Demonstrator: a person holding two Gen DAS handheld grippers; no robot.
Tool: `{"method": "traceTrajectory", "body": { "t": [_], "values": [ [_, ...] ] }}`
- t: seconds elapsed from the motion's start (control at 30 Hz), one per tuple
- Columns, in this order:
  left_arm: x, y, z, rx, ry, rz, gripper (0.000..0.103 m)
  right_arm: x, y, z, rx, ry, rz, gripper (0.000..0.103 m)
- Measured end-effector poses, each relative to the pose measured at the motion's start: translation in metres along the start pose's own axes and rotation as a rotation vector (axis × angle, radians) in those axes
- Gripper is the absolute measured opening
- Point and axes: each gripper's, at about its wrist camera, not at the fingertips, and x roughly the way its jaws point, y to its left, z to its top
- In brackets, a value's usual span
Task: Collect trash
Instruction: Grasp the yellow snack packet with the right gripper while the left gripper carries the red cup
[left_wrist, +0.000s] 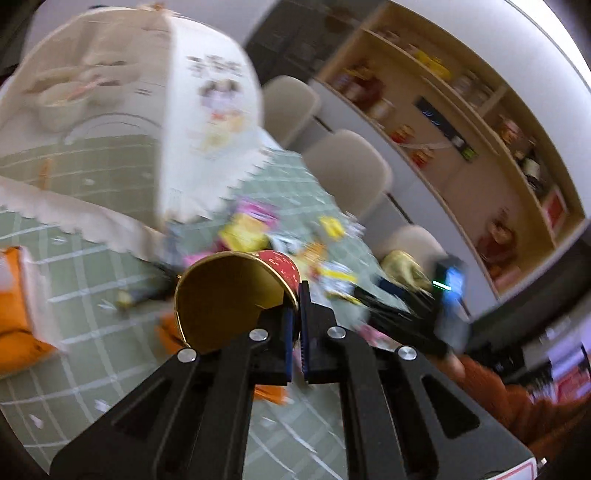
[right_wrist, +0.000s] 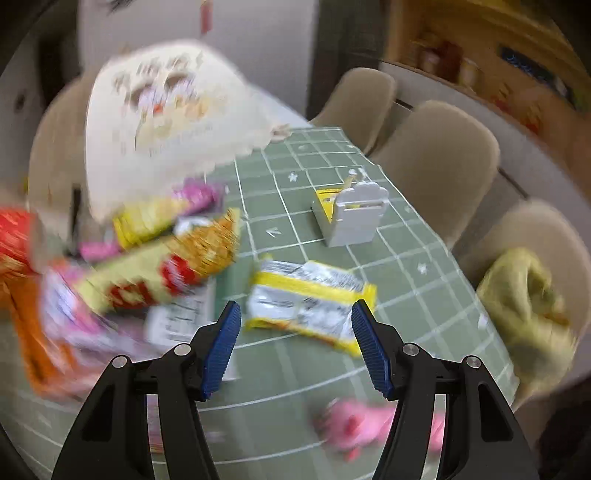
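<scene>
In the left wrist view my left gripper (left_wrist: 297, 314) is shut on the rim of a red paper cup with a gold inside (left_wrist: 229, 295), held above the green checked tablecloth (left_wrist: 92, 280). A large white paper bag (left_wrist: 147, 122) stands behind it, mouth toward me. In the right wrist view my right gripper (right_wrist: 295, 343) is open and empty, just above a yellow and silver wrapper (right_wrist: 306, 299). A blurred heap of snack wrappers (right_wrist: 155, 266) lies to its left, below the white paper bag (right_wrist: 166, 122). A pink wrapper (right_wrist: 354, 424) lies under the right finger.
A small grey holder (right_wrist: 351, 218) stands on the tablecloth (right_wrist: 332, 155) behind the yellow wrapper. Beige chairs (right_wrist: 436, 162) line the table's right side; one holds a yellow cloth (right_wrist: 528, 306). A wooden shelf unit (left_wrist: 461, 122) stands beyond. An orange packet (left_wrist: 22, 295) lies at left.
</scene>
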Motion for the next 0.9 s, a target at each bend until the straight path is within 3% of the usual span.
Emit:
{"method": "traceTrajectory", "body": {
  "t": [0.1,0.27,0.4,0.5,0.57,0.67,0.73,0.9],
  "values": [
    [0.013,-0.018,-0.011,0.031,0.051,-0.04,0.003,0.023,-0.013,0.005,-0.094,0.028,0.02,0.059],
    [0.048,-0.034,-0.027,0.035,0.135,-0.028,0.003,0.065,-0.042,0.025,-0.039,0.096,0.213,0.059],
    [0.06,-0.044,-0.038,0.034,0.136,0.019,0.003,0.072,-0.051,0.023,0.019,0.122,0.293,0.059],
    [0.063,-0.048,-0.048,0.011,0.12,0.095,0.003,0.06,-0.04,0.006,-0.038,0.149,0.328,0.058],
    [0.064,-0.046,-0.053,-0.013,0.122,0.124,0.003,0.052,-0.026,-0.005,-0.12,0.171,0.323,0.052],
    [0.063,-0.049,-0.063,-0.039,0.114,0.169,0.003,0.037,-0.014,-0.018,-0.205,0.153,0.299,0.035],
    [0.061,-0.056,-0.069,-0.045,0.102,0.207,0.003,0.026,-0.023,-0.02,-0.159,0.139,0.349,0.023],
    [0.056,-0.081,-0.081,-0.05,0.056,0.265,0.003,-0.017,-0.054,-0.02,-0.068,0.025,0.378,0.016]
  ]
}}
